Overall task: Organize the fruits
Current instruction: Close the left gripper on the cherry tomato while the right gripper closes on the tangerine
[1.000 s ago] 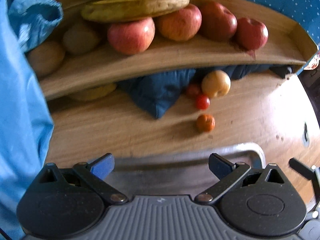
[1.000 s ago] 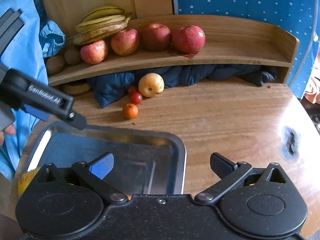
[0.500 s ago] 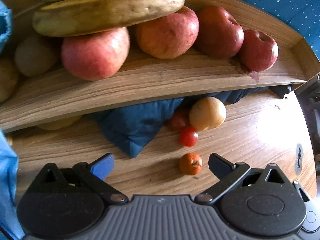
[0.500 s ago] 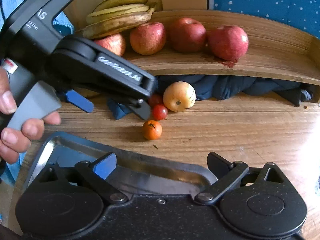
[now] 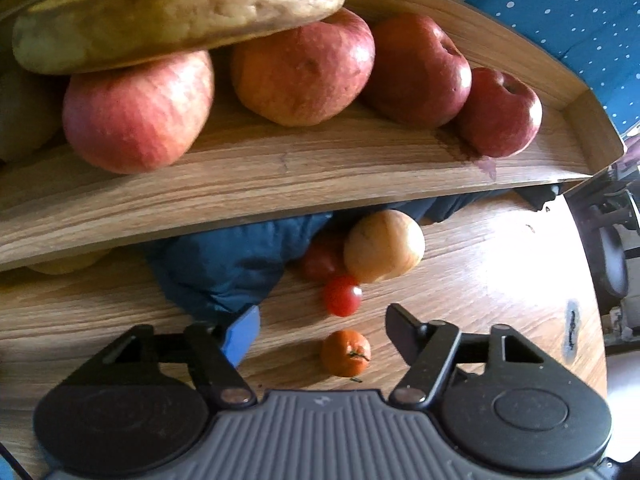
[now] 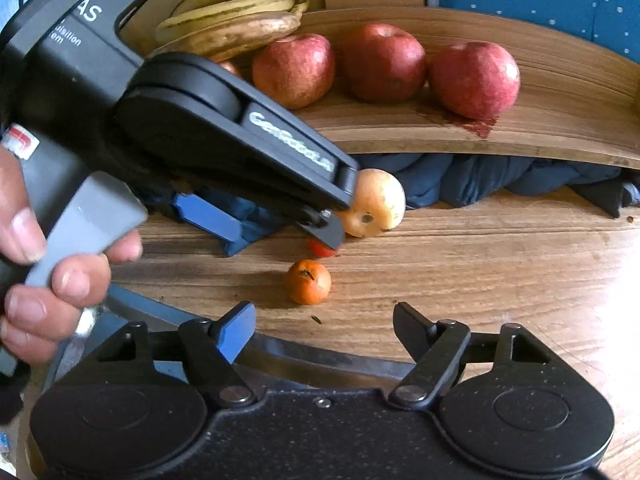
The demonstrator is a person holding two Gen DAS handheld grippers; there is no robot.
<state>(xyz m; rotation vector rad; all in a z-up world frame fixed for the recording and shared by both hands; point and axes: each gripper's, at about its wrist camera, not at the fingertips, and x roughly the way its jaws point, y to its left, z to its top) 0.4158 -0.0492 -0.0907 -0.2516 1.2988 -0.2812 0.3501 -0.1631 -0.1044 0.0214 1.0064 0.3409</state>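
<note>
A small orange fruit (image 5: 345,353) lies on the wooden table, with a red cherry tomato (image 5: 342,295), a darker tomato (image 5: 320,261) and a yellow apple (image 5: 384,246) behind it. My left gripper (image 5: 322,326) is open and empty, its fingers either side of the orange fruit and tomato; it also shows in the right wrist view (image 6: 264,226). My right gripper (image 6: 324,326) is open and empty above the metal tray's rim (image 6: 328,364), short of the orange fruit (image 6: 308,282). The yellow apple (image 6: 376,204) sits beyond.
A wooden shelf (image 5: 280,172) above holds several red apples (image 5: 138,112) and bananas (image 5: 180,20). Blue cloth (image 5: 224,268) is bunched under the shelf. Table surface extends to the right (image 6: 500,260).
My left gripper has moved forward from over the tray toward the small fruits under the shelf. My right gripper has also advanced toward the tray's far rim.
</note>
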